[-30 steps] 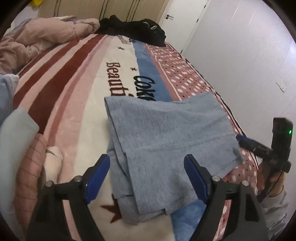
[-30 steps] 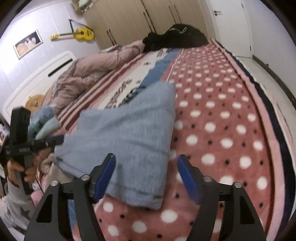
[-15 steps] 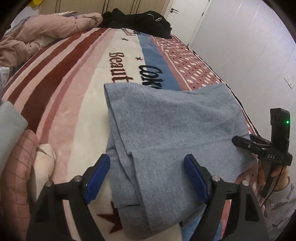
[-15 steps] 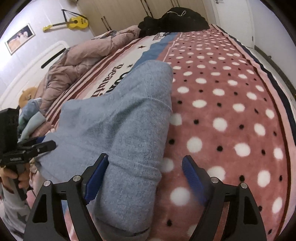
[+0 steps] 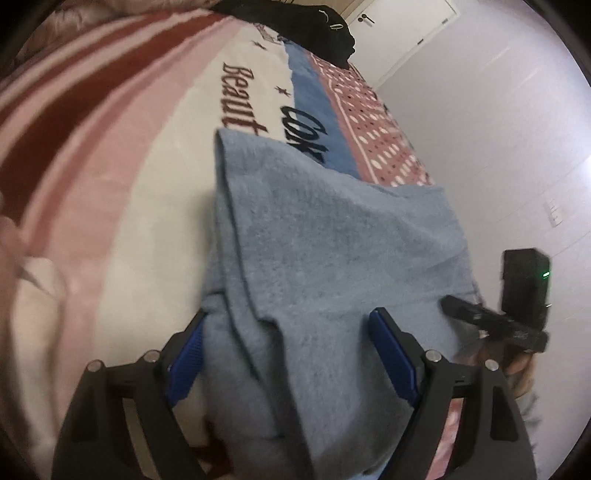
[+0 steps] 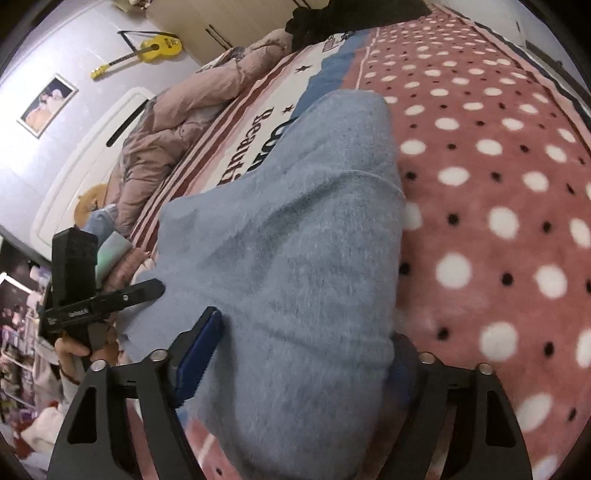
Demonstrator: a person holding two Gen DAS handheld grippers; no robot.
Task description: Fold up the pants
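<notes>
The light blue fleece pants (image 5: pixel 325 240) lie folded in layers on the bed blanket; they also fill the right wrist view (image 6: pixel 295 236). My left gripper (image 5: pixel 291 354) is open, its blue-padded fingers (image 5: pixel 393 354) straddling the near end of the pants. My right gripper (image 6: pixel 299 365) is open and straddles the pants' near edge from the other side; its right finger is partly hidden by the cloth. The right gripper also shows at the right of the left wrist view (image 5: pixel 495 321), and the left gripper at the left of the right wrist view (image 6: pixel 107 299).
The bed blanket is striped pink and red with lettering (image 5: pixel 110 122) and red with white dots (image 6: pixel 498 184). A pink duvet (image 6: pixel 177 122), black clothes (image 5: pixel 306 26), folded garments (image 6: pixel 110 251) and the bed's right edge by the wall (image 5: pixel 461 155) surround the pants.
Both grippers have moved forward and down onto the pants, so the cloth now lies between the open fingers of each. The pants themselves have hardly shifted.
</notes>
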